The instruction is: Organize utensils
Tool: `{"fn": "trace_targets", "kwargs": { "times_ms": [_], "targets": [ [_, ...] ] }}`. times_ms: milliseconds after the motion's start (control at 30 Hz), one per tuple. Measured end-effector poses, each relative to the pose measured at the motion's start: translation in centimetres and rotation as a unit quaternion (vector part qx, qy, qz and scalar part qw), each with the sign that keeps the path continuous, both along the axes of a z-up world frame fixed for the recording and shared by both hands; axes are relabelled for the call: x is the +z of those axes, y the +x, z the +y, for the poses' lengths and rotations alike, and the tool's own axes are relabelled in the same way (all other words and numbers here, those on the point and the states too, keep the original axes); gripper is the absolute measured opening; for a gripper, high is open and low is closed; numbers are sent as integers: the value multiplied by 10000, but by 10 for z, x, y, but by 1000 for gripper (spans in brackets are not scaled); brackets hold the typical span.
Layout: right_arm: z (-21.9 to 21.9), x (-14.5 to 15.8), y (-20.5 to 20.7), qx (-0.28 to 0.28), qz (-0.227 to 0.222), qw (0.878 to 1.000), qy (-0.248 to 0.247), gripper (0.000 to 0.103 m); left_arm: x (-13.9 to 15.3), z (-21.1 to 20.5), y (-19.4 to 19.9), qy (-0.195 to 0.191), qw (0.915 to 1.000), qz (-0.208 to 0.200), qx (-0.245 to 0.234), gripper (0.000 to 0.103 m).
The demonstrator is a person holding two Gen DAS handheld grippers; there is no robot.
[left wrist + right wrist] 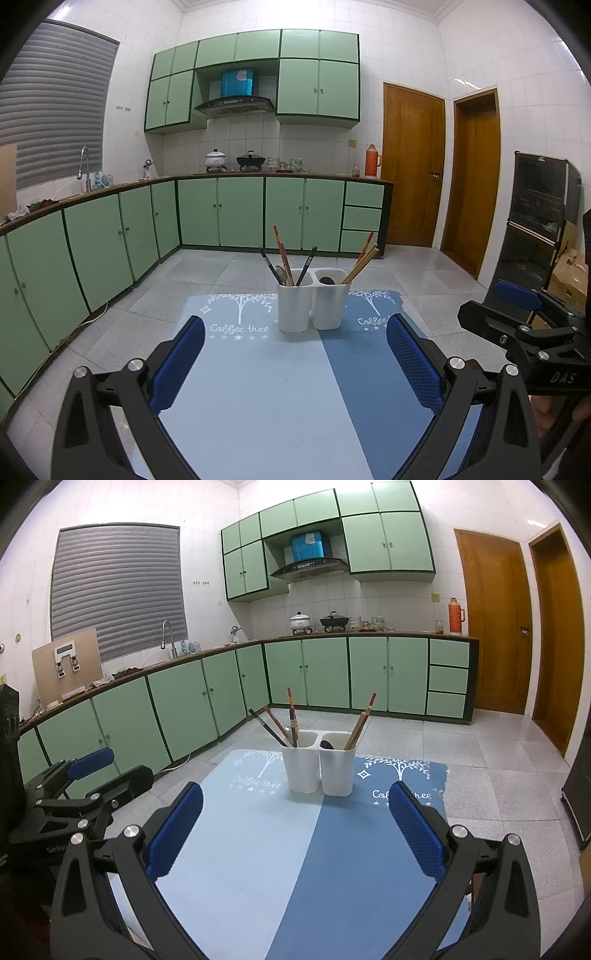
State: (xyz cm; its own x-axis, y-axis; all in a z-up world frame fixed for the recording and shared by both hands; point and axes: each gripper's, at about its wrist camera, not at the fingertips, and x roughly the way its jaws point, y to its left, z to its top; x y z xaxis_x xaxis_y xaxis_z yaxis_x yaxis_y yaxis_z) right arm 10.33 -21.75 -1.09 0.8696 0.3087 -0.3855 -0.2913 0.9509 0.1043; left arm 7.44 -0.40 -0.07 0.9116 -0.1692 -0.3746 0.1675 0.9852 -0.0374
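Observation:
A white two-compartment utensil holder (312, 301) (319, 770) stands at the far middle of a blue two-tone mat (266, 387) (266, 849). Its left cup holds red chopsticks (282, 254) (291, 716), black-handled utensils (306, 264) and a spoon. Its right cup holds wooden and red chopsticks (364, 260) (362, 720) and a dark spoon (327, 279) (327, 744). My left gripper (295, 365) is open and empty, short of the holder. My right gripper (295, 834) is open and empty too. Each gripper shows at the edge of the other's view.
The mat covers a small table with its far edge just behind the holder. Beyond is tiled floor (424, 280), green kitchen cabinets (240, 210), two wooden doors (412, 166) and a dark cabinet (539, 206) at the right.

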Motion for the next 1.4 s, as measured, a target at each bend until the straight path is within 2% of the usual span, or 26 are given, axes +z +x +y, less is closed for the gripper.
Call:
{"fn": "trace_targets", "kwargs": {
  "times_ms": [1400],
  "targets": [
    [0, 0, 0, 1, -1, 10000, -3, 98, 0, 2, -3, 54, 10000, -16, -3, 97]
  ]
}}
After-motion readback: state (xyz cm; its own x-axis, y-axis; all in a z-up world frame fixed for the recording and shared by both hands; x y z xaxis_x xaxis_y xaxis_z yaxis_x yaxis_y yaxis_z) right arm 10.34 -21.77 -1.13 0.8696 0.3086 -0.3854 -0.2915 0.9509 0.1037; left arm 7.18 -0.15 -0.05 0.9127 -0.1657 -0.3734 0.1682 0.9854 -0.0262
